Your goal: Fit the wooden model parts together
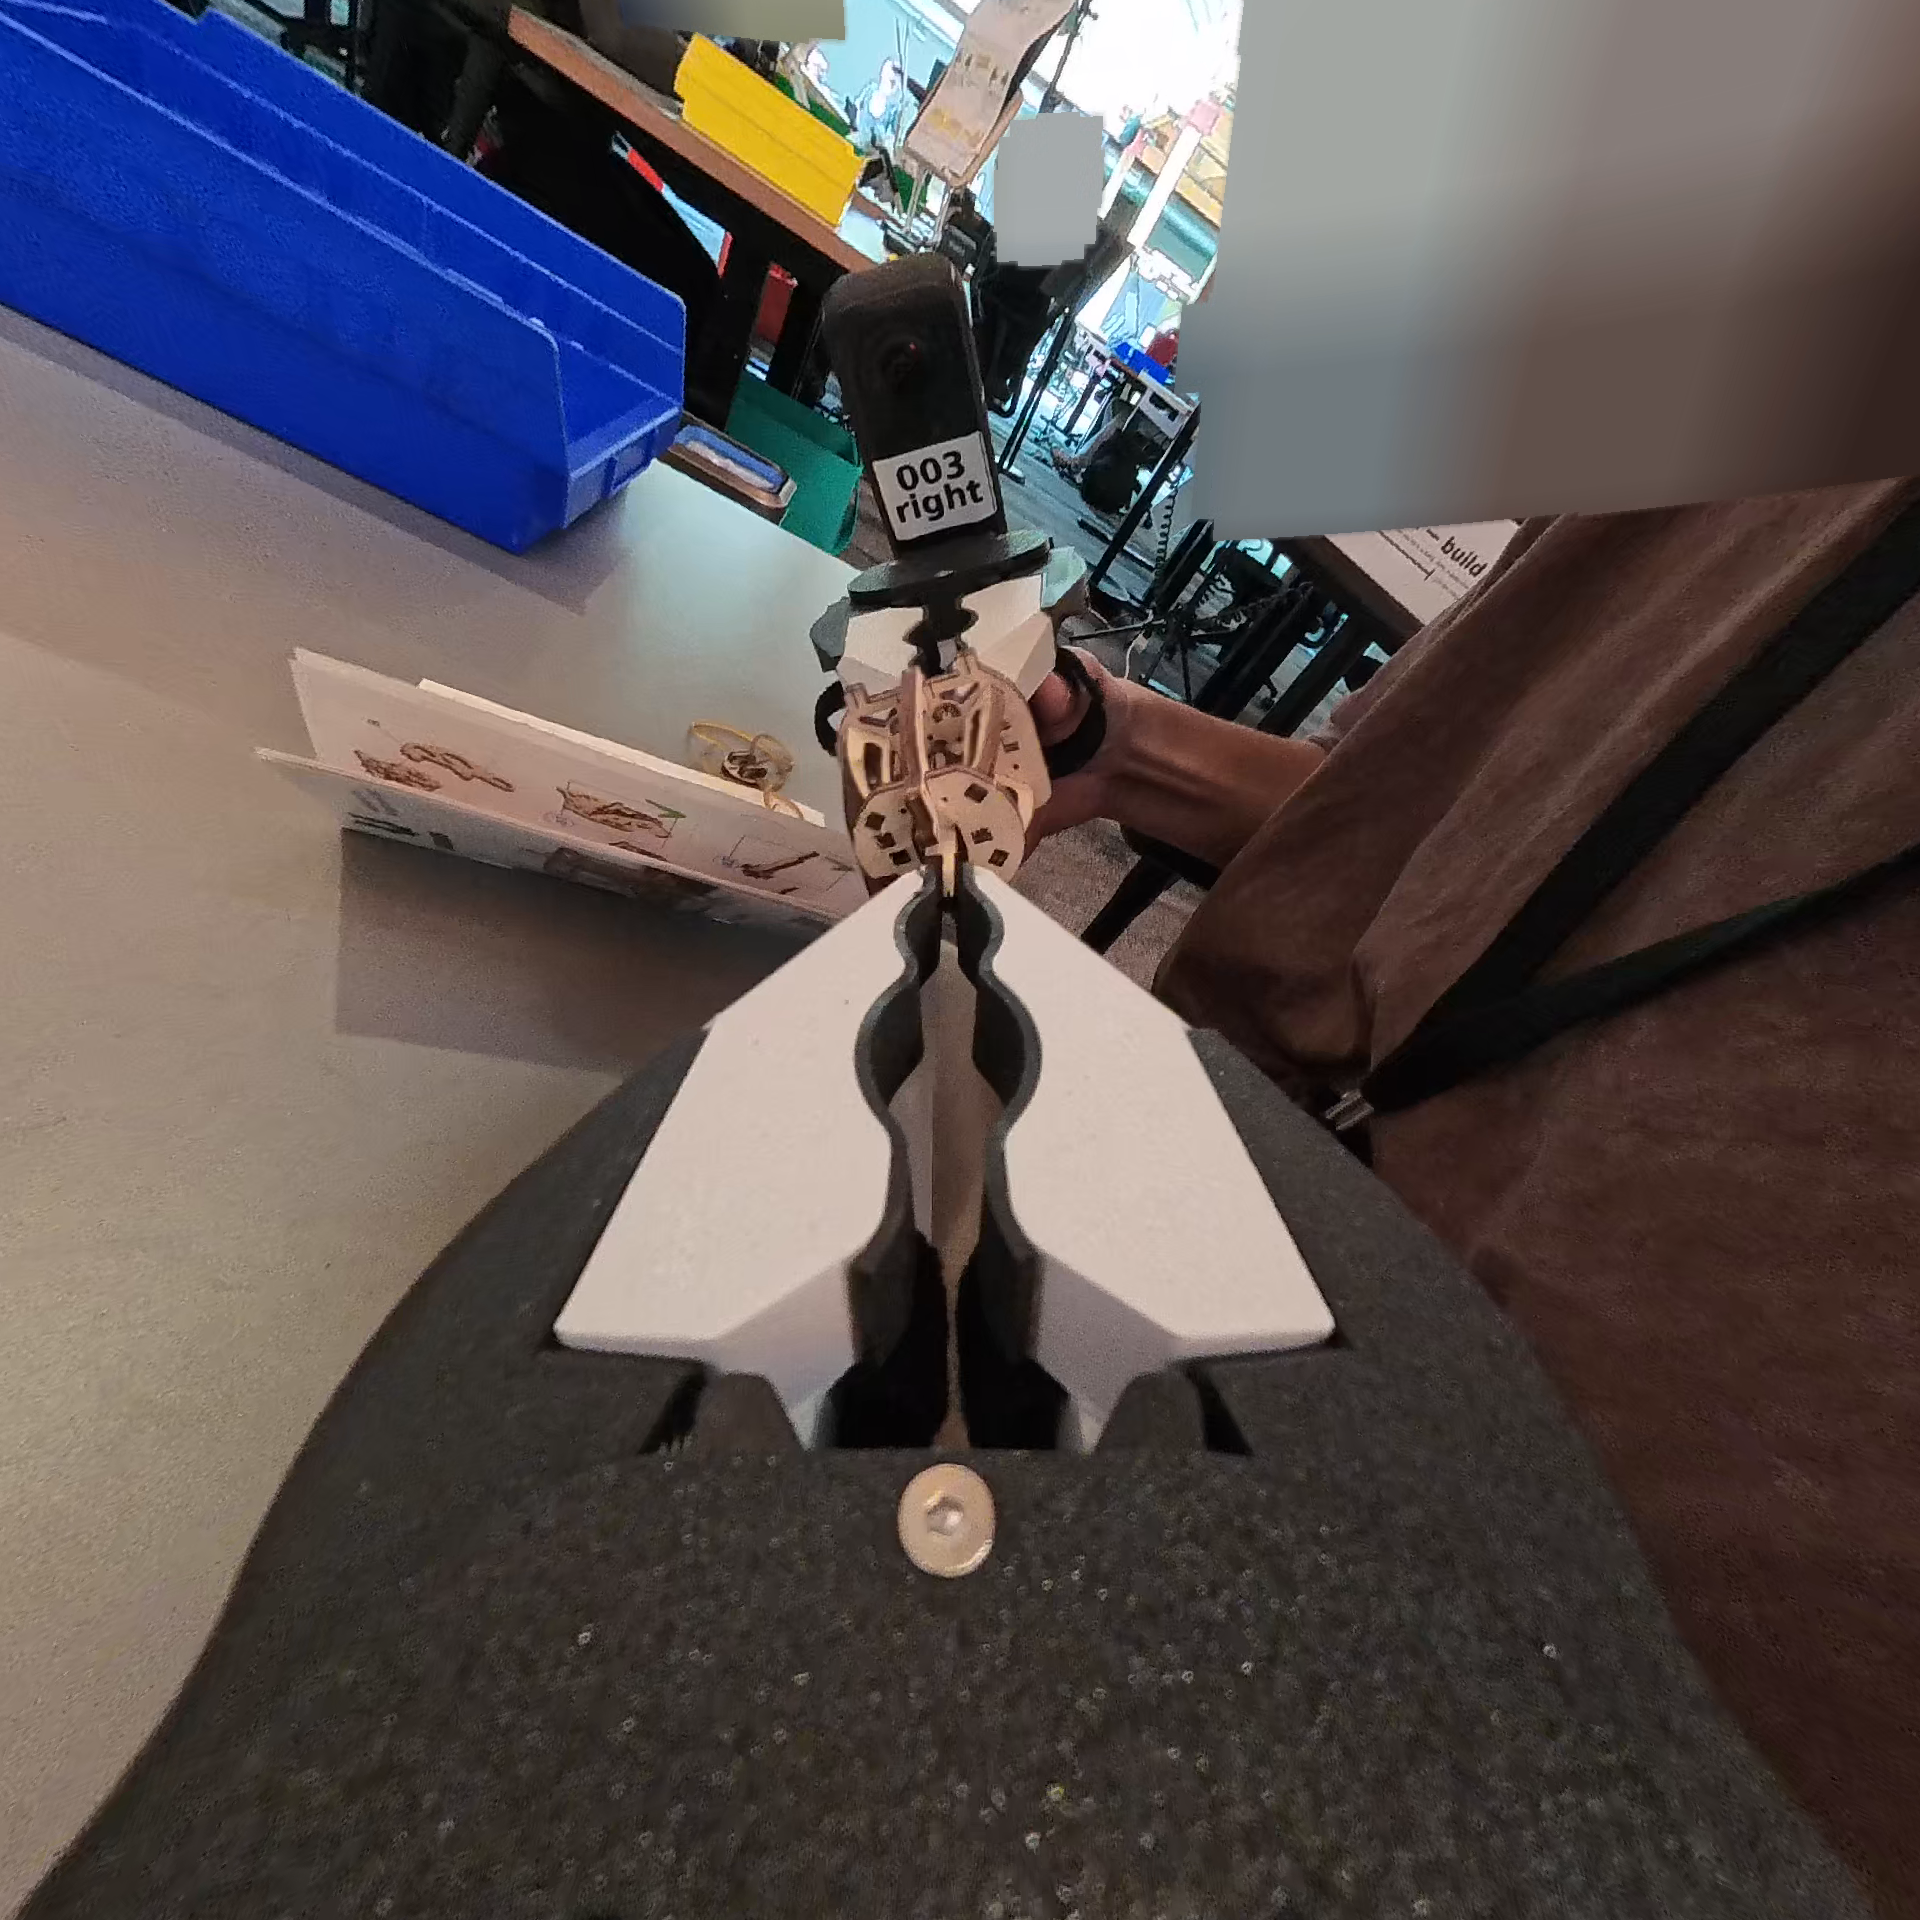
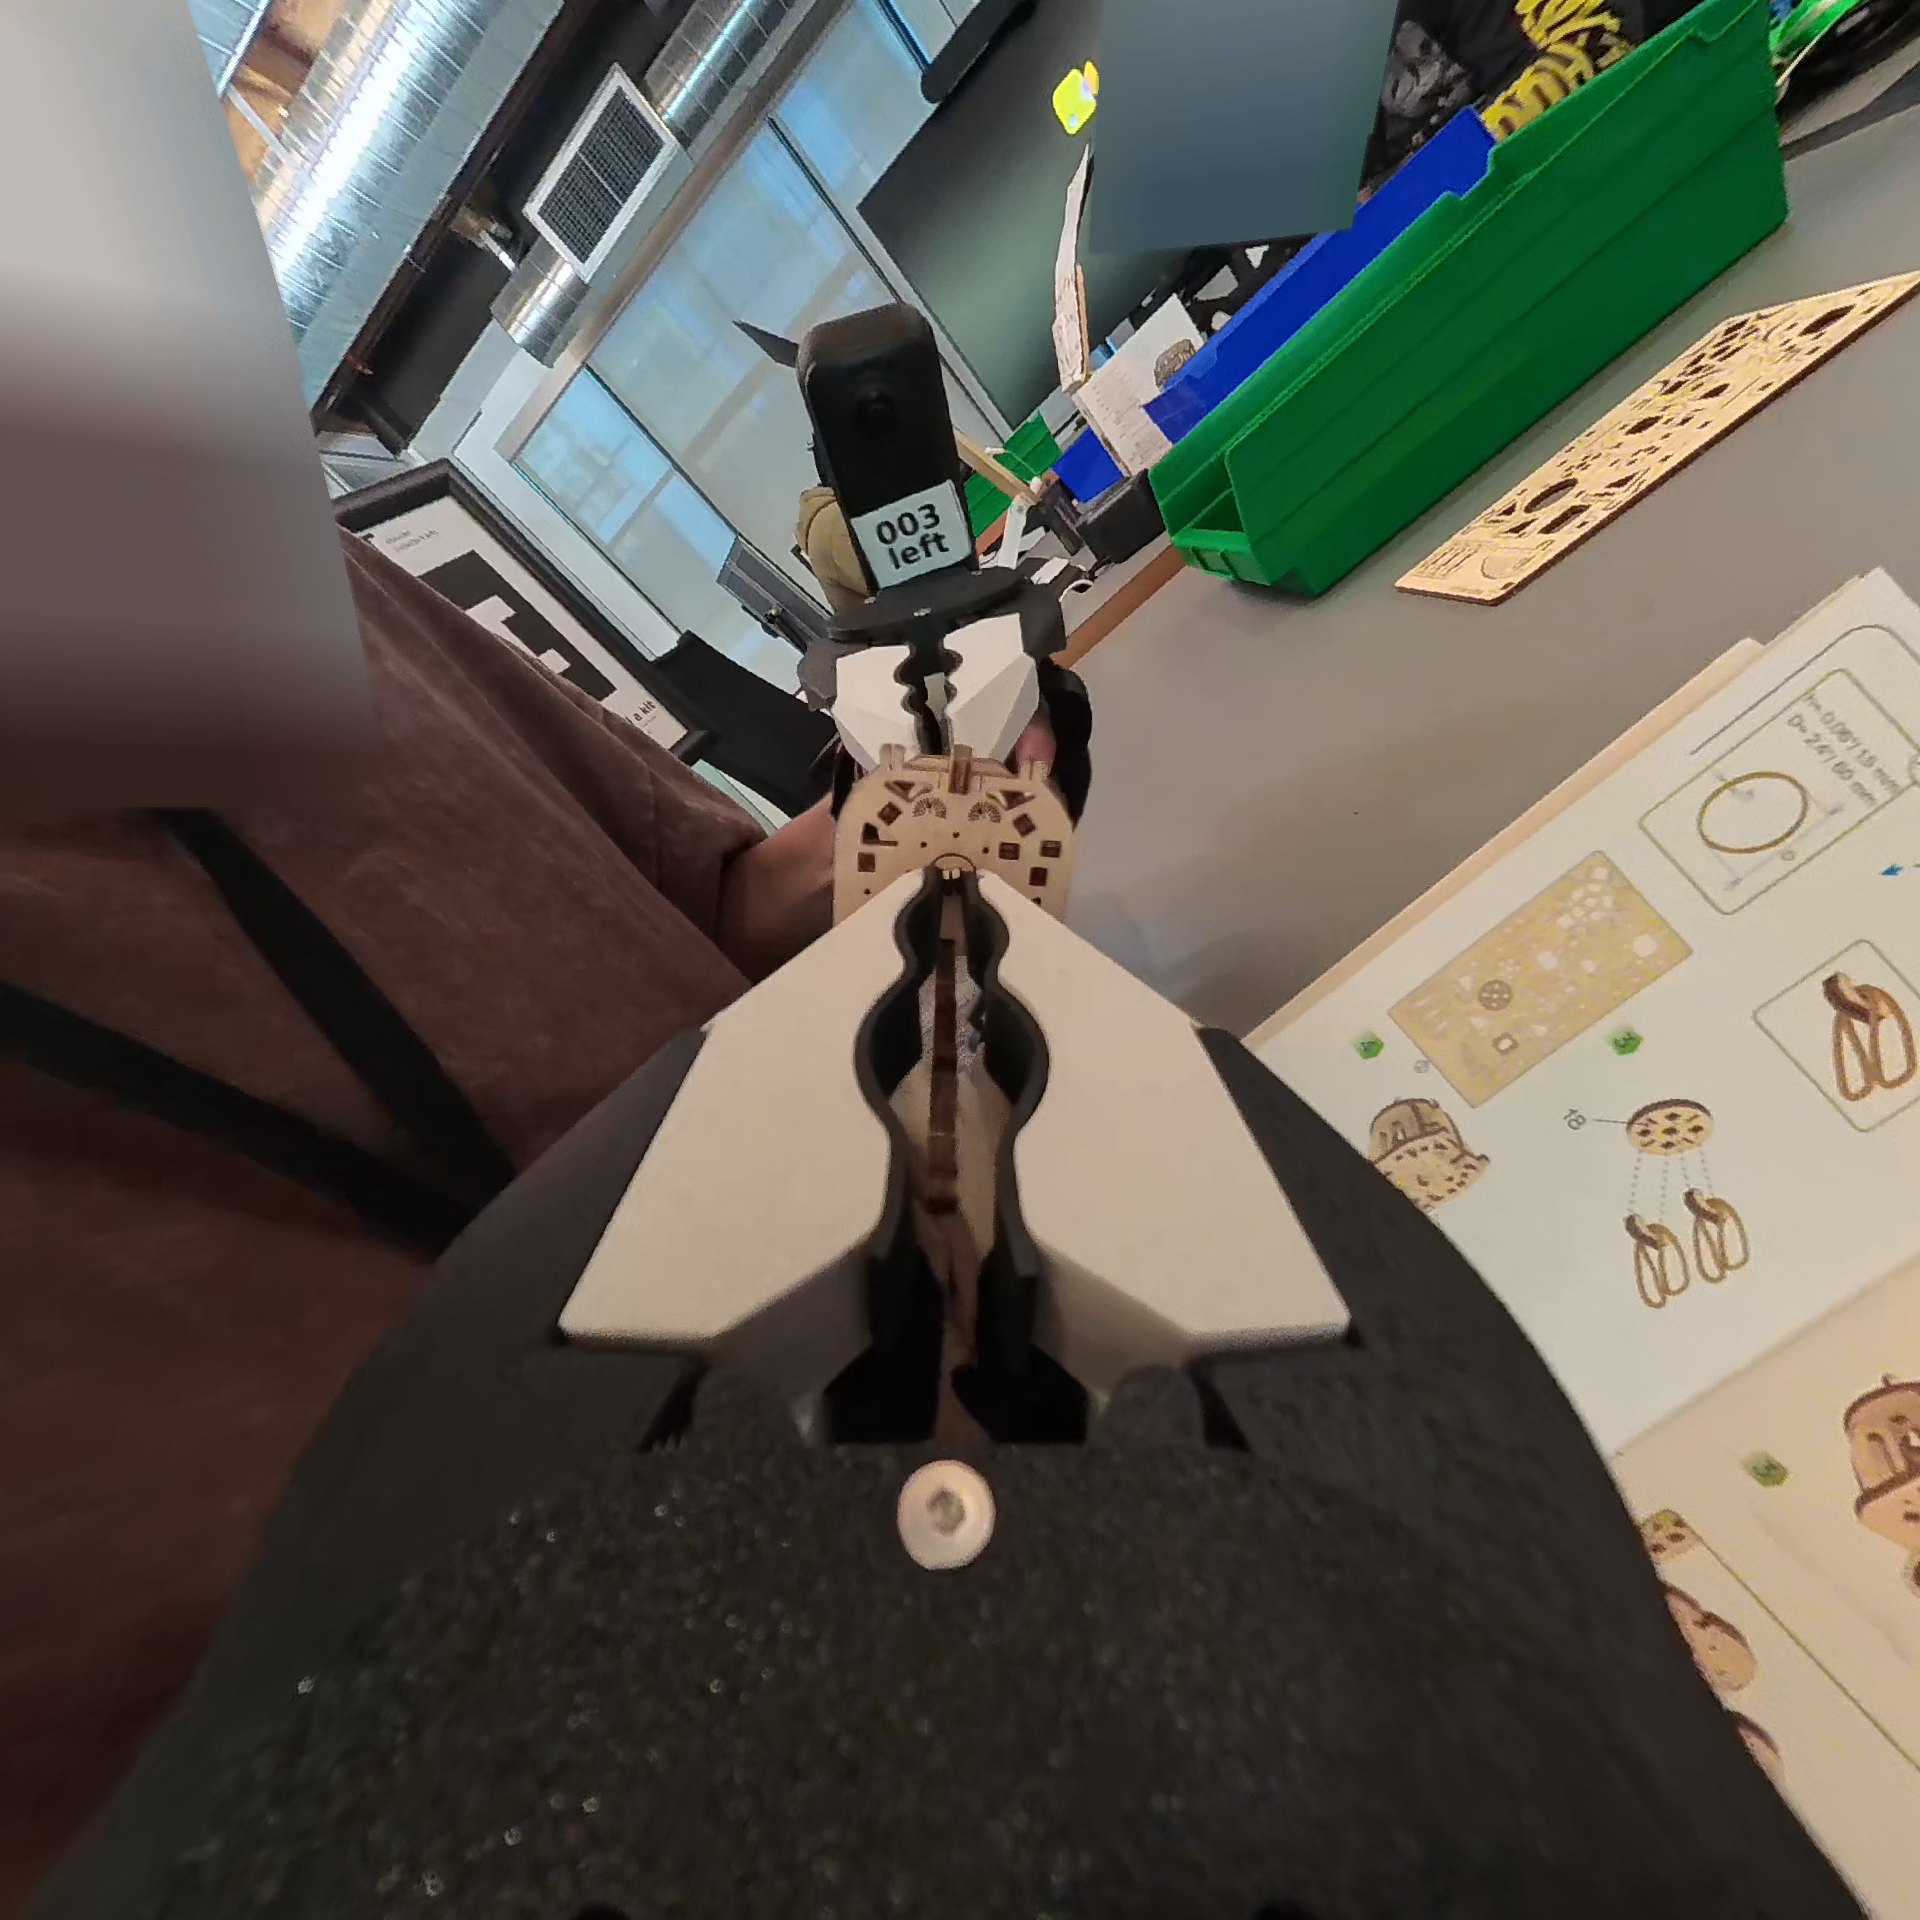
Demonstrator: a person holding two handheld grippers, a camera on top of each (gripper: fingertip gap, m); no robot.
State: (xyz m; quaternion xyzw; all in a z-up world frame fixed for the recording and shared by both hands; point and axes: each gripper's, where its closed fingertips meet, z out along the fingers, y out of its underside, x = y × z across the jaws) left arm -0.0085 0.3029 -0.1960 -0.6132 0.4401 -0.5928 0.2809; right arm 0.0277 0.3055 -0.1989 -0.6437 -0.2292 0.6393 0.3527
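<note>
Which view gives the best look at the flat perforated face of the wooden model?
The right wrist view: the wooden model shows its flat, cutout-dotted face squarely beyond the right gripper. The left wrist view shows the wooden model's other, bulkier side, with ribs and curved panels.

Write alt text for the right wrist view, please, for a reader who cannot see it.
The right gripper, fingers nearly closed on a thin wooden strip, meets a perforated wooden model held up by the left gripper facing it. An open instruction booklet, a laser-cut wooden sheet and green bins sit on the grey table.
</note>
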